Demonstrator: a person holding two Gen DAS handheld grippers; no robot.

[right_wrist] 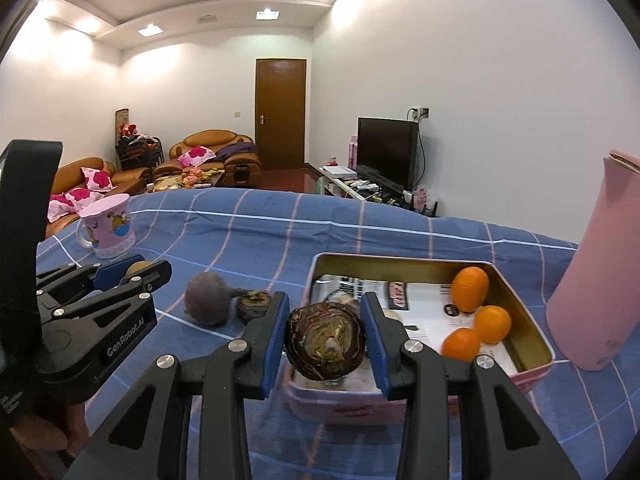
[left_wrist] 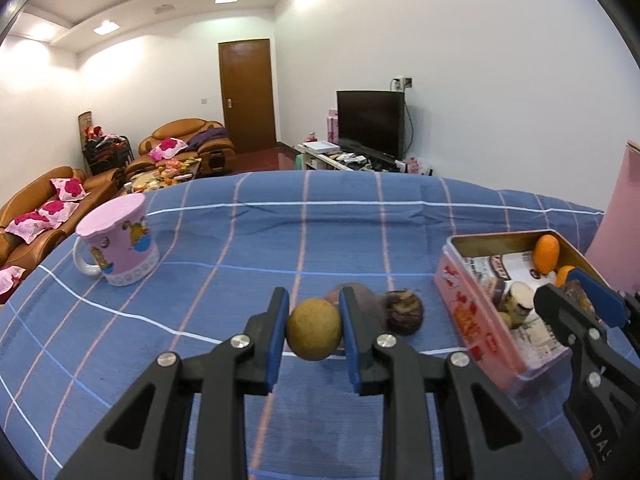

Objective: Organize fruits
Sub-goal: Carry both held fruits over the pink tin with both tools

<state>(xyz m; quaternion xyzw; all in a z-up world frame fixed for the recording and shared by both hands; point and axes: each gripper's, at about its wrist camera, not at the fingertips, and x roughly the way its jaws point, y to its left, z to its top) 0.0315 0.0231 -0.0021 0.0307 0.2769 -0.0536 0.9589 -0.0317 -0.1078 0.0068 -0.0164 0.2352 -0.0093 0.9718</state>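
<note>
My left gripper (left_wrist: 314, 330) is clamped on a round yellowish-brown fruit (left_wrist: 314, 329), held just above the blue checked cloth (left_wrist: 240, 240). My right gripper (right_wrist: 326, 338) grips a dark, wrinkled purple fruit (right_wrist: 326, 342) over the near edge of the pink tin (right_wrist: 536, 320). Three oranges (right_wrist: 470, 289) sit together in the tin's right-hand part. Two more fruits remain on the cloth left of the tin: a dull purple one (right_wrist: 207, 299) touching a smaller brown one (right_wrist: 253, 305). A pink mug (left_wrist: 120, 240) stands far left, a pink flask (right_wrist: 596, 264) right of the tin.
</note>
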